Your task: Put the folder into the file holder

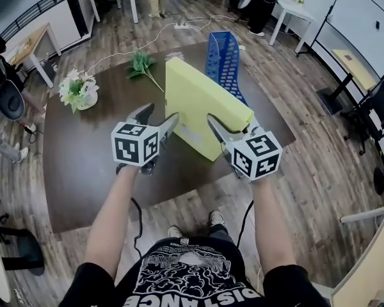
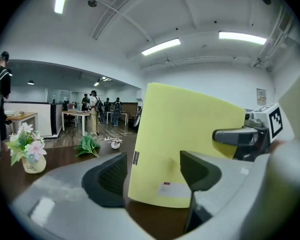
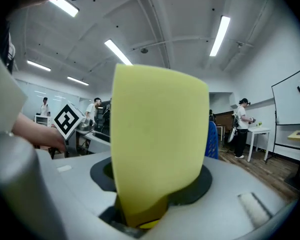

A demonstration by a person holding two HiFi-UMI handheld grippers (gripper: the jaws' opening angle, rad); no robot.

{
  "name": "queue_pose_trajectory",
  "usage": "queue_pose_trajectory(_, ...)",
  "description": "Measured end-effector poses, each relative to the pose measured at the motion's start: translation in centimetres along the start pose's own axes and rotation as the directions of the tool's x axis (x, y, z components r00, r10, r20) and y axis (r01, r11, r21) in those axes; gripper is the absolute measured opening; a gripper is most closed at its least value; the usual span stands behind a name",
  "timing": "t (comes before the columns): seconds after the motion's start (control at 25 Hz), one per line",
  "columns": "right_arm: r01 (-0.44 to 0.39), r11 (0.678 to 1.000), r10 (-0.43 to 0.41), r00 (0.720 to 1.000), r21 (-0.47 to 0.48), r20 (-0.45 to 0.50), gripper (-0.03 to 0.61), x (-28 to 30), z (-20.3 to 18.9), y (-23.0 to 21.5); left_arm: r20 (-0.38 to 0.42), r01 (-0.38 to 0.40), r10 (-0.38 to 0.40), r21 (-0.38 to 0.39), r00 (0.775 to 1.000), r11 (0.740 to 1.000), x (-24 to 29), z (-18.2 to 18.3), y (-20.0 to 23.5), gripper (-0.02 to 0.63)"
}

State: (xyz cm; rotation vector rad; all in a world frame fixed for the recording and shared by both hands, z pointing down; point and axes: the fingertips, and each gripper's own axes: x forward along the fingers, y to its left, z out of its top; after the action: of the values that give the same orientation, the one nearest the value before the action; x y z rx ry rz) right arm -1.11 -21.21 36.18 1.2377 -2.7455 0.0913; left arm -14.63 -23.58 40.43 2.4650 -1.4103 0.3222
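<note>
Over the dark brown bench (image 1: 83,158), the stiff yellow folder (image 1: 195,107) stands upright, one edge clenched in the right tongs (image 1: 233,128). The left tongs (image 1: 157,117) gape at its opposite edge; a blue mesh file holder (image 1: 223,56) stands behind.

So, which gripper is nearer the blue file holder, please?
Right. The right gripper, clamping the yellow folder, sits just before the blue file holder; the left gripper is across the folder, further left.

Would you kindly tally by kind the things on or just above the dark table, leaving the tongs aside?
Yellow folder: 1
Blue file holder: 1
Flower vase: 1
Leafy sprig: 1
Small white item: 1
Total: 5
</note>
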Motion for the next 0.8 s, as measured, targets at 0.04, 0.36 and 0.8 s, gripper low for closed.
queue_pose_trajectory(0.04, 0.024, 1.000, -0.024, 0.999, 0.012, 0.021, 0.213, -0.6, 0.4, -0.3, 0.000, 0.013, -0.013, 0.005, 1.000, 1.000, 0.2, 0.1, -0.4, 0.345)
queue_pose_trajectory(0.36, 0.210, 0.975, -0.220, 0.962, 0.077, 0.163, 0.212, -6.4, 3.4, -2.3, 0.002, 0.115, -0.115, 0.049, 0.993, 0.992, 1.6, 1.3, -3.9, 0.345)
queue_pose_trajectory(0.8, 0.359, 0.917, -0.396, 0.867, 0.171, 0.303, 0.210, -13.0, 6.7, -3.7, 0.023, 0.199, -0.201, 0.078, 0.979, 0.977, 2.3, 2.9, -7.2, 0.345)
